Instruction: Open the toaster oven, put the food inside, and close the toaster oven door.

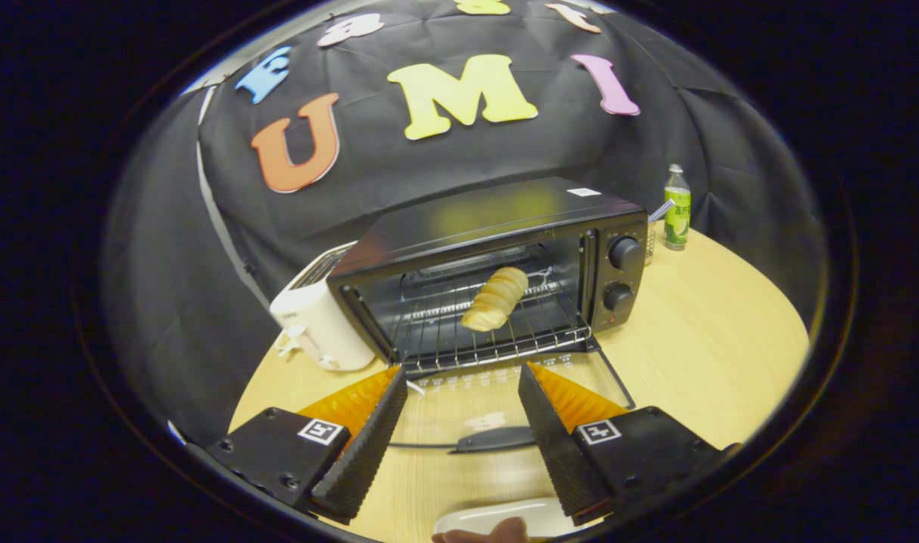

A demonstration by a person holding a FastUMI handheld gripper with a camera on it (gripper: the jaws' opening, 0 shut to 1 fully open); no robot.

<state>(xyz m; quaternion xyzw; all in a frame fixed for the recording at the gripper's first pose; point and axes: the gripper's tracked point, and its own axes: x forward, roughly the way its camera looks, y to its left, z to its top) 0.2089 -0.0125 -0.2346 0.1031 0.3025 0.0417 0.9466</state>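
Golden bread roll [496, 299] sits on rack inside toaster oven [497, 264] (door [505, 407] down), well beyond gripper [463, 373]; fingers spread, nothing btwn them.

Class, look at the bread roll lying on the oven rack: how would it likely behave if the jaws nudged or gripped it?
The bread roll looks long and rounded, so it may roll across the wire rack. Probably light and soft, it could dent under a hard squeeze. The gripper is open, short of it.

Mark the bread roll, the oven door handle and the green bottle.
bread roll [495, 299], gripper view, middle of its crust.
door handle [497, 438], gripper view, middle of the bar.
green bottle [677, 213], gripper view, on its label.
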